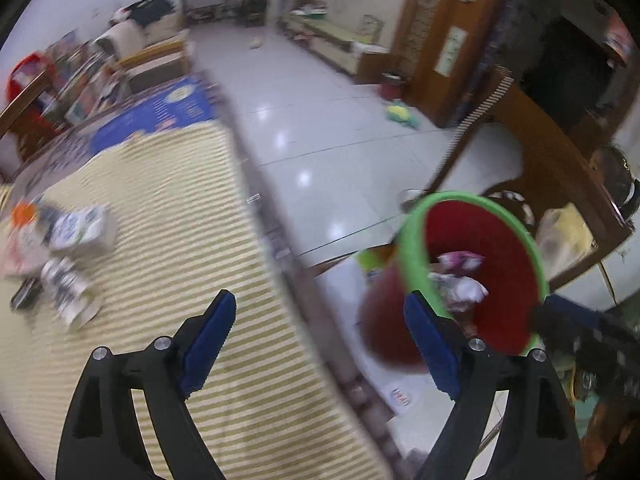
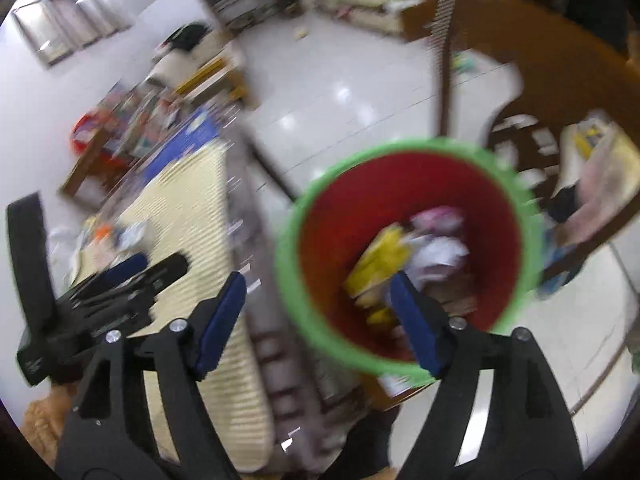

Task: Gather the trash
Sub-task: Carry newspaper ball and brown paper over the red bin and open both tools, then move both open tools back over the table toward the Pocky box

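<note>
Both grippers hung with jaws wide apart and nothing between them above a striped mat (image 1: 168,208) and a red bin (image 2: 408,256) with a green rim. The left gripper (image 1: 320,344) sat over the mat's edge; the right gripper (image 2: 316,316) reached the bin, where yellow and white wrappers (image 2: 404,256) lay. More litter (image 1: 68,256) remained on the mat.

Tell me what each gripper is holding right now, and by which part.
Nothing. The left gripper and right gripper both stand open with empty jaws, above the red bin that already holds trash.
</note>
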{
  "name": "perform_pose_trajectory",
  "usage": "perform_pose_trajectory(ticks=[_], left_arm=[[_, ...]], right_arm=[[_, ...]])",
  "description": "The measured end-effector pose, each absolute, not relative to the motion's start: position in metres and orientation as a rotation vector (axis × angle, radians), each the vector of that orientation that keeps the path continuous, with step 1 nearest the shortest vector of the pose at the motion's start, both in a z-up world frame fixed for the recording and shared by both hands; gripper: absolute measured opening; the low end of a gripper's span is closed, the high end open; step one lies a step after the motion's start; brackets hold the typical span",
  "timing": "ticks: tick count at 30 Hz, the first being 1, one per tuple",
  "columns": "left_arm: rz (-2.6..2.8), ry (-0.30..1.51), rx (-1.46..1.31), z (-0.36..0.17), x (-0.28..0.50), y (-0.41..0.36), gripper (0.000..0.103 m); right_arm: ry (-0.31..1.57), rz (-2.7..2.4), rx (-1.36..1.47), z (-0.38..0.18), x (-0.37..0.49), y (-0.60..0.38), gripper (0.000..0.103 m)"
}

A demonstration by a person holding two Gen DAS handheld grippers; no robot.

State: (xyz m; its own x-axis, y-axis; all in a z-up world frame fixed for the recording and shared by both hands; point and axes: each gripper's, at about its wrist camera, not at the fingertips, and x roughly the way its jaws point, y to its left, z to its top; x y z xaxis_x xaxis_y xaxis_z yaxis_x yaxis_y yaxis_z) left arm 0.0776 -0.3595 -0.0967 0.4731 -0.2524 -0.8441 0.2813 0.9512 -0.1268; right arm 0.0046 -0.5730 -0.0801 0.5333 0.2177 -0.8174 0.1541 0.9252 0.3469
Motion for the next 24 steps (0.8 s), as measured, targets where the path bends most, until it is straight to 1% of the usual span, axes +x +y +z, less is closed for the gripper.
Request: perform_pose_trajectory(ticks=[8, 10, 13, 18, 24], left_arm=[[-0.097, 1.090, -0.103, -0.122, 0.063, -0.220, 0.083], [-0.054, 1.101, -0.122, -0.127, 0.058, -0.191, 0.084], [0.016, 1.127, -0.160, -0.138, 0.049, -0.131, 0.084], [0.075, 1.162, -0.186, -0.150, 0.038, -0.054, 0.085], [0.093, 1.190, -0.203, -0.165, 0.035, 0.015, 0.088]], right_arm=[[1.287, 0.254, 0.246, -0.128, 0.033, -0.439, 0.082], [1.381, 0.294, 0.203, -0.144, 0.035, -0.404, 0.084], [1.457, 0.310, 0.127, -0.157, 0.035, -0.360, 0.085], [1.519, 0.301, 0.068, -0.168, 0.038, -0.302, 0.085], [1.528, 0.294, 0.059, -0.176, 0.045, -0.251, 0.086]])
